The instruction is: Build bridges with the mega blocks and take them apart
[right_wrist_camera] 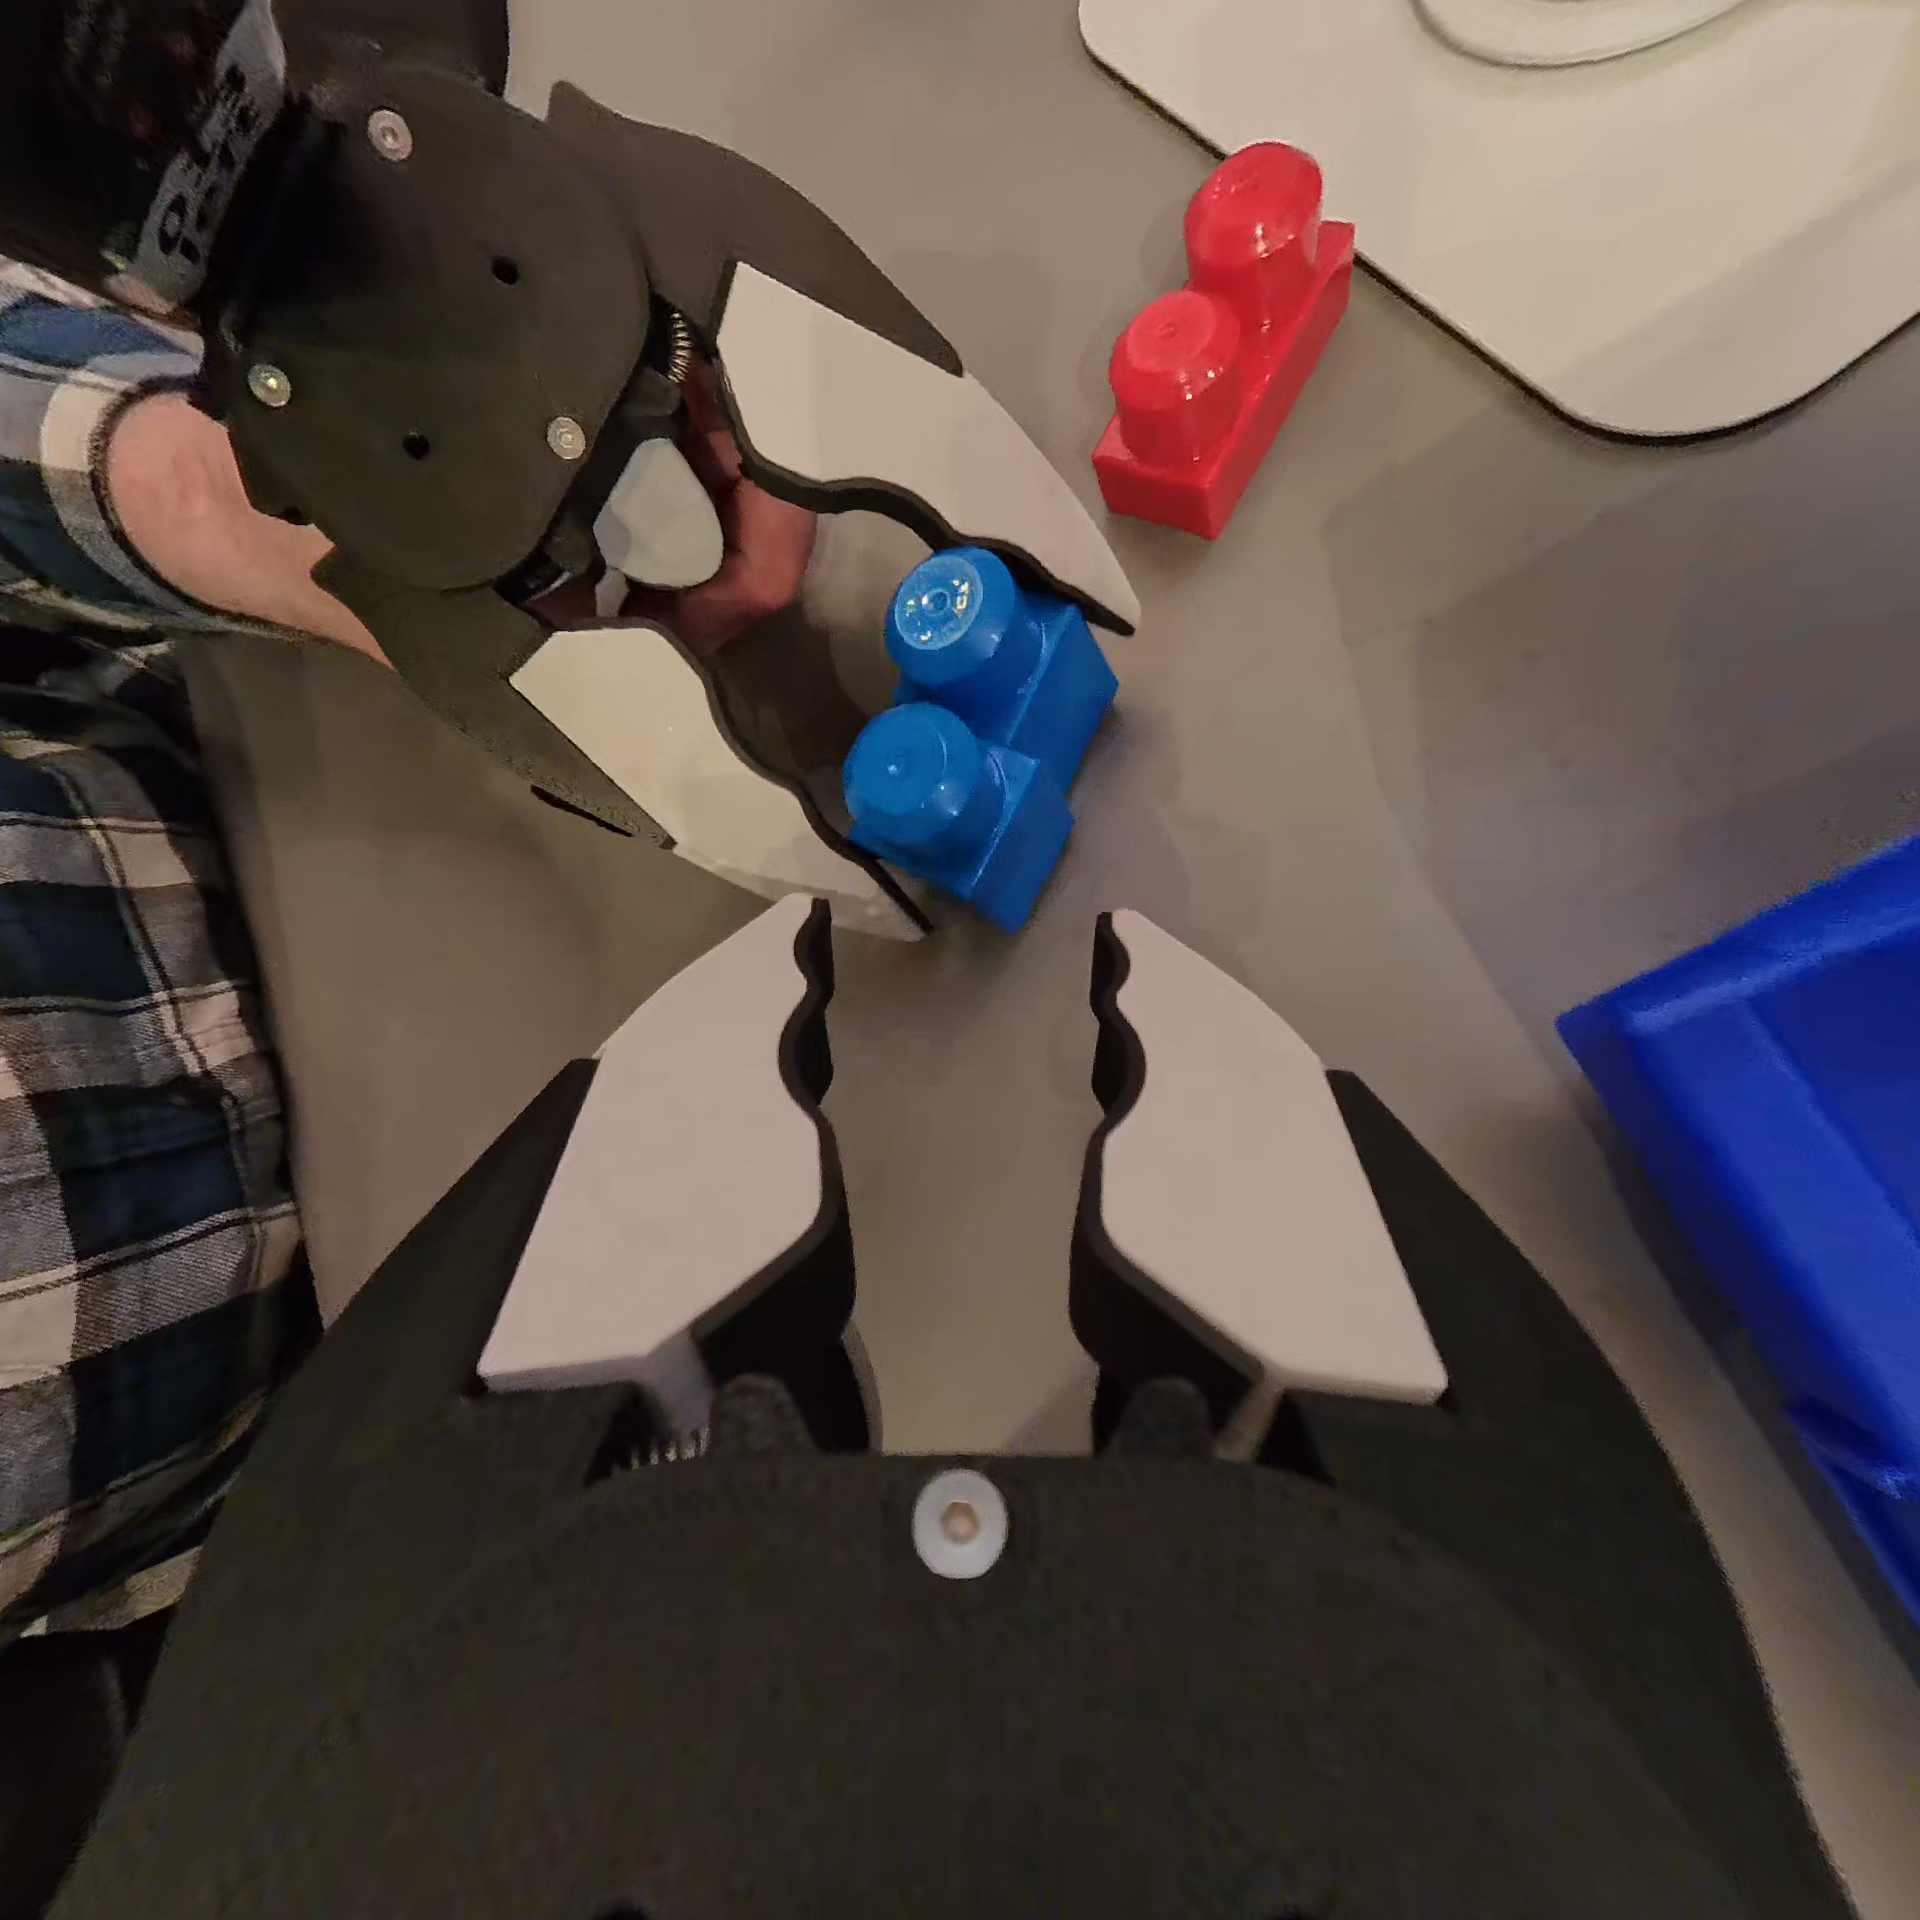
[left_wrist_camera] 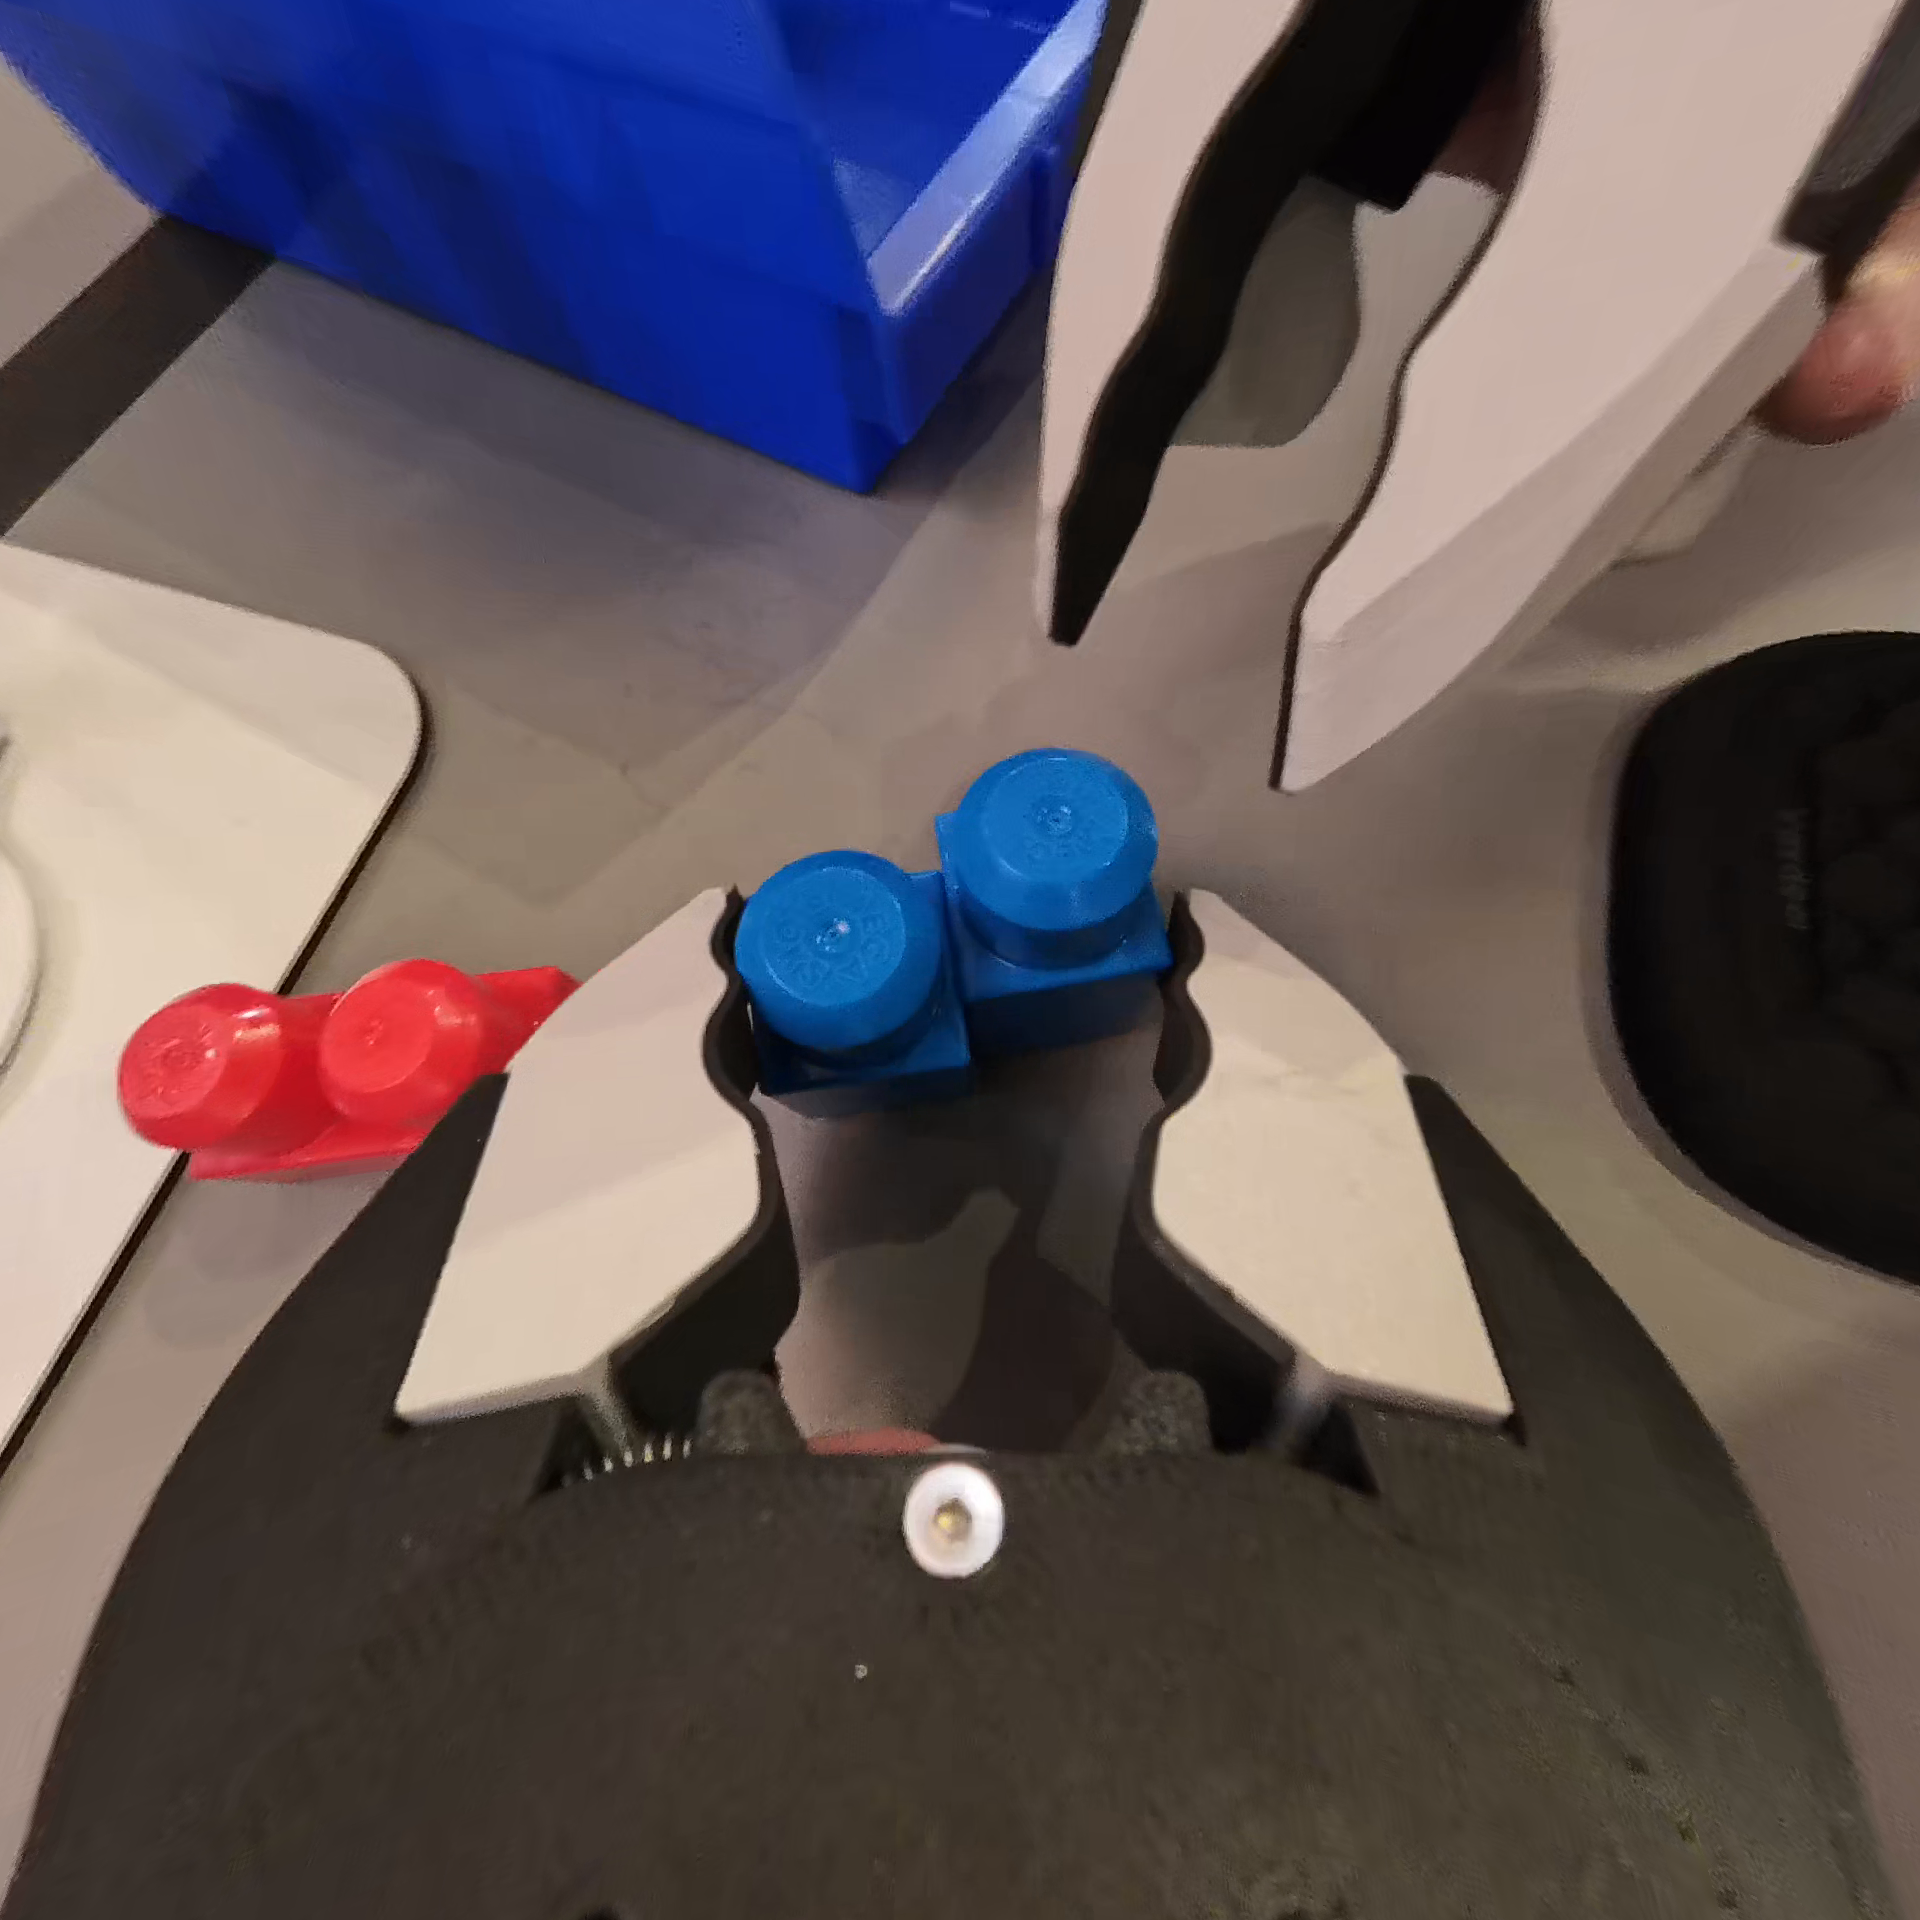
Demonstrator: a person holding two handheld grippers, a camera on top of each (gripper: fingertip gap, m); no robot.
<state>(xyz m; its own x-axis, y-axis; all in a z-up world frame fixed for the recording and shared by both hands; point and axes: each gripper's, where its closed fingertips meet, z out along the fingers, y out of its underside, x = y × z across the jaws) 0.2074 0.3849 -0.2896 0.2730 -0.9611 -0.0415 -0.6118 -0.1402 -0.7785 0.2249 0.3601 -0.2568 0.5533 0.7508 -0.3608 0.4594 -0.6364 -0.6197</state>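
Left wrist view, taken left to right: a white board (left_wrist_camera: 156, 831) with a rounded corner lies on the grey tabletop (left_wrist_camera: 623, 644), and a red block (left_wrist_camera: 312, 1070) with two studs rests right at its edge. Next come the two single-stud blue blocks (left_wrist_camera: 951, 935), standing side by side on the tabletop but staggered, one a little farther forward than the other. The left gripper (left_wrist_camera: 954, 966) has its fingers clamped across the pair, one pad against each outer wall. Beyond them hangs the right gripper (left_wrist_camera: 1174, 717), fingers apart with nothing between, its tips near the blue blocks but not touching. A black pouch (left_wrist_camera: 1766, 956) sits at far right, and a blue bin (left_wrist_camera: 644, 208) stands behind.

The main risk, as I judge it, is that the two blocks are not joined. Squeezed from the ends while offset, they could shear past each other, so one pops out or twists when lifted. A tilted block would then not seat on a stud.

For room, the right wrist view shows bare tabletop between the blue blocks and the blue bin (right_wrist_camera: 1766, 1143), the easiest side to work toward. The red block (right_wrist_camera: 1226, 343) and the white board (right_wrist_camera: 1558, 229) crowd the other side, and the right gripper's (right_wrist_camera: 961, 997) left fingertip (right_wrist_camera: 769, 956) is just beside a finger of the left gripper (right_wrist_camera: 997, 758), so the two tools could knock together.
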